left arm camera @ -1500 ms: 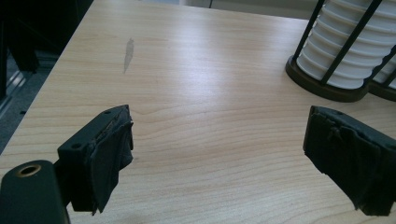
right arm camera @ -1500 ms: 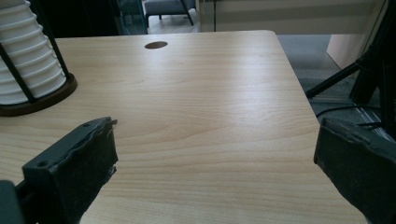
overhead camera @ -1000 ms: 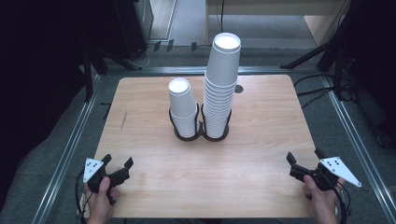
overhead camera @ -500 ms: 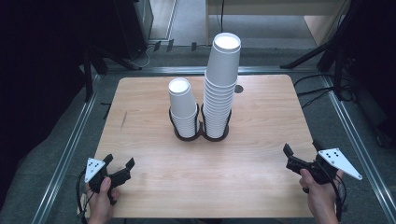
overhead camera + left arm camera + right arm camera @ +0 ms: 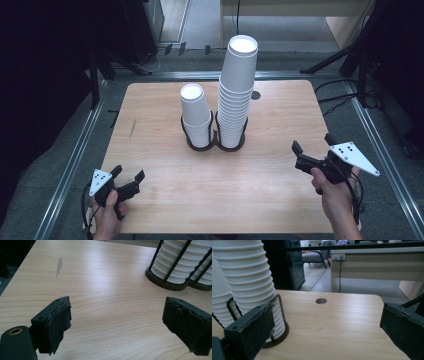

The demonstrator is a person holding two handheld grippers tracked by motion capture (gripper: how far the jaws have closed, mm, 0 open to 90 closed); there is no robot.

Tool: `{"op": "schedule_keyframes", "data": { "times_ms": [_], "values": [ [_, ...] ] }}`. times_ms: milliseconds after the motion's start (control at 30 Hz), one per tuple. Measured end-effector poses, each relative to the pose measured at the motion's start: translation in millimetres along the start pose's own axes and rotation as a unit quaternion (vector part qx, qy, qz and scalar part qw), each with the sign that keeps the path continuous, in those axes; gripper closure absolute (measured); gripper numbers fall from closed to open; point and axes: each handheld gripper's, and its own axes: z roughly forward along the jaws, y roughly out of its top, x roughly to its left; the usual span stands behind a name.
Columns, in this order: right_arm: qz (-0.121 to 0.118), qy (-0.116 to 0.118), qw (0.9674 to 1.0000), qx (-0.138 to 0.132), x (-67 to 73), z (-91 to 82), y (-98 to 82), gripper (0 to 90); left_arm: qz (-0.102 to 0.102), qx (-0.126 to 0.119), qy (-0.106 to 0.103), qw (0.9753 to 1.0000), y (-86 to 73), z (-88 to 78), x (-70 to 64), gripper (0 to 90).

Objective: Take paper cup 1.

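Two stacks of white paper cups stand in a black double wire holder point(image 5: 215, 145) at the table's middle: a short stack point(image 5: 196, 112) on the left and a tall stack point(image 5: 235, 95) on the right. My left gripper point(image 5: 129, 173) rests open near the front left corner, its jaws wide apart over bare wood point(image 5: 117, 325), with the holder point(image 5: 175, 265) ahead to the right. My right gripper point(image 5: 312, 145) is held above the table's right side, open and empty point(image 5: 328, 330), facing the tall stack point(image 5: 249, 277) and the short stack point(image 5: 218, 305).
The wooden table point(image 5: 165, 200) has a round cable hole point(image 5: 255, 95) behind the tall stack, seen also as a cable hole point(image 5: 321, 301) ahead of the right gripper. Metal rails point(image 5: 75, 160) run along both sides on the floor. Stand legs point(image 5: 345, 55) rise at the back right.
My right gripper has risen off the table's front right and come a little inward toward the stacks. The left gripper has stayed put.
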Motion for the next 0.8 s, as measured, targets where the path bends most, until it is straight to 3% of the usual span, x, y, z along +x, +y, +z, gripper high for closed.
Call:
{"op": "schedule_keyframes", "data": {
  "times_ms": [800],
  "values": [
    [-0.022, 0.061, 0.9975, -0.028, 48.8, 26.2, 48.2, 0.0, -0.002, -0.001, 0.005, 1.0000, -0.4, -0.8, 0.2, 8.3]
  ]
}}
